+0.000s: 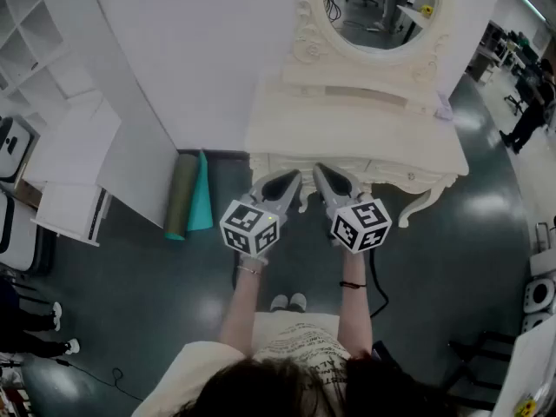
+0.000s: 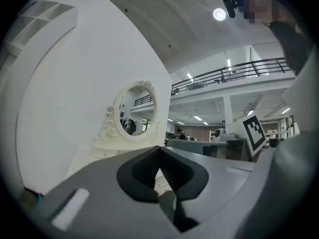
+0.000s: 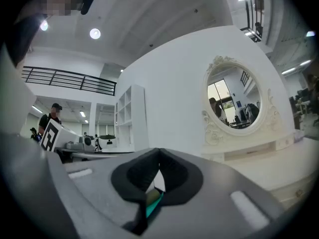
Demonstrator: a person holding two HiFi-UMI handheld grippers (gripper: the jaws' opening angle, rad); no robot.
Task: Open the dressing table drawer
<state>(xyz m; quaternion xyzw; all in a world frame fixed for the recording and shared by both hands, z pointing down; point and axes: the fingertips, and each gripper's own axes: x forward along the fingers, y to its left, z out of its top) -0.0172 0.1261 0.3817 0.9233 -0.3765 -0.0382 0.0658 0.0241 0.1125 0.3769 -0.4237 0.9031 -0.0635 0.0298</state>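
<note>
Drawer location: the drawer front of the cream, carved wooden dressing table (image 1: 387, 172) lies straight ahead of both sets of tips, under the tabletop's front edge.
Left gripper (image 1: 291, 177): grey jaws closed tip to tip, nothing between them (image 2: 159, 148).
Right gripper (image 1: 320, 171): jaws also fully closed and empty (image 3: 158, 151). The teal seen through its gap is floor clutter behind.
Gap to drawer: both tips sit right at the front edge. I can't tell whether they touch it.
Nearer hand: my read is the right gripper, as it is closer to the table's middle. The left is towards the table's left corner.
Drawer axis: the front runs left-right across the head view, so I'd expect the pull to come back towards the person.
Drawer look: shut, scalloped carved apron, seen almost edge-on from above. The handle is not clearly visible.
Beyond: oval mirror in an ornate cream frame (image 1: 373, 7) on the tabletop.
Floor left of table: teal and olive rolled mats (image 1: 191, 194).
</note>
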